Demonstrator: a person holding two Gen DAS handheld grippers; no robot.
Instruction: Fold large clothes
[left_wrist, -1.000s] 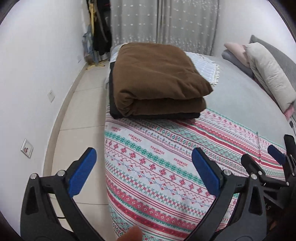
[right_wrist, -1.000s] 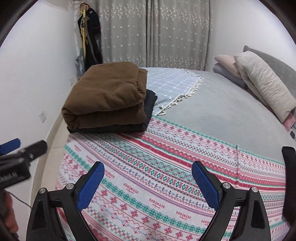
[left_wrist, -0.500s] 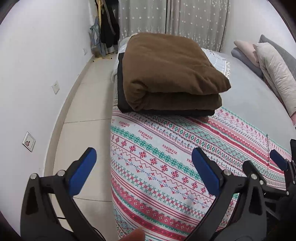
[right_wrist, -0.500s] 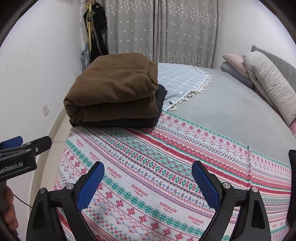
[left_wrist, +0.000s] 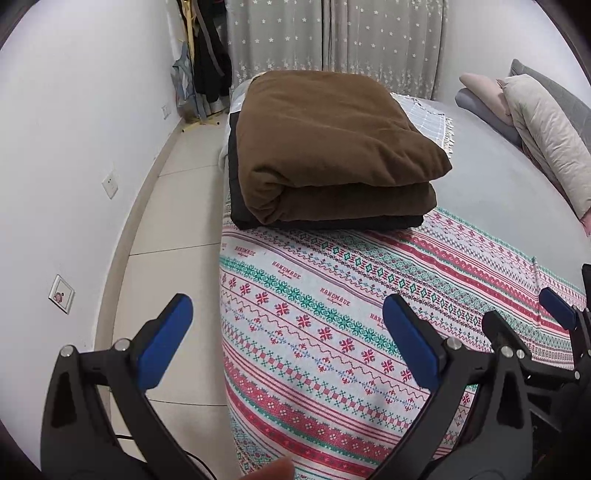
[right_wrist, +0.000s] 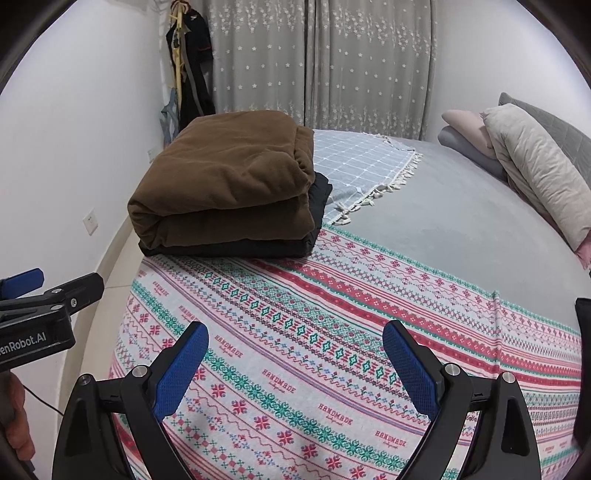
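Observation:
A folded brown garment (left_wrist: 325, 147) lies stacked on a folded black one (left_wrist: 332, 222) at the bed's left edge; the stack also shows in the right wrist view (right_wrist: 236, 192). Both rest on a patterned red, green and white cloth (left_wrist: 332, 325) spread over the bed, also in the right wrist view (right_wrist: 332, 350). My left gripper (left_wrist: 288, 343) is open and empty, hovering over the bed's near left corner. My right gripper (right_wrist: 295, 365) is open and empty above the patterned cloth, short of the stack.
A grey checked fringed cloth (right_wrist: 362, 170) lies behind the stack. Pillows (right_wrist: 535, 166) lean at the right. The white wall (left_wrist: 74, 147) and tiled floor (left_wrist: 173, 240) run along the left. Curtains (right_wrist: 317, 62) and hanging clothes (right_wrist: 192, 74) stand at the back.
Both grippers have moved forward towards the folded stack, which now looks larger and nearer. Both stay open and empty.

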